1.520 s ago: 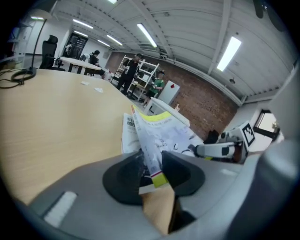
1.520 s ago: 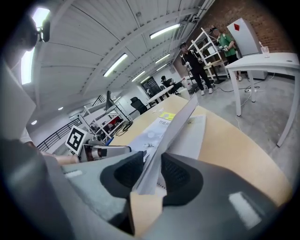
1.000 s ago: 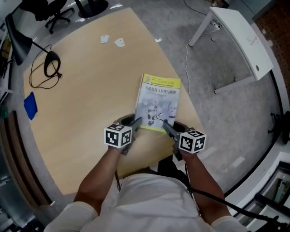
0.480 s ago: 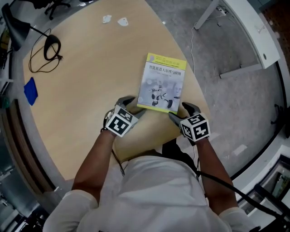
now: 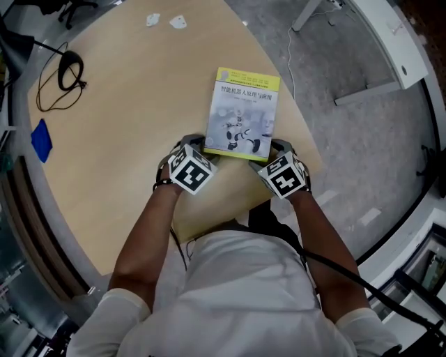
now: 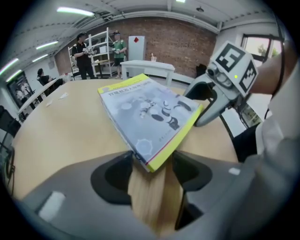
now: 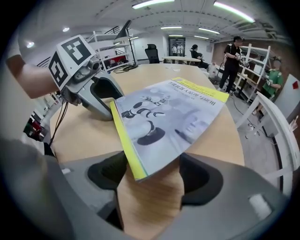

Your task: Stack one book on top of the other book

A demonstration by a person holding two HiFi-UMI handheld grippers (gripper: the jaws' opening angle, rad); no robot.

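Book [image 5: 241,111] lies flat on the table [image 5: 125,104]. My left gripper [image 5: 198,145] straddles the book's near-left corner, jaws wide and closing slightly. My right gripper [image 5: 279,148] straddles its near-right corner, jaws opening. Neither presses. Judged: release after placement.

Book [image 5: 242,113] lies on desk [image 5: 125,153], nr right edge, close to person. Cable loop [image 5: 70,71] far L on desk; flat pad [image 5: 41,139] at L edge, nearer. Two scraps [image 5: 178,21] at far edge. Second table [image 5: 390,42] beyond, R.
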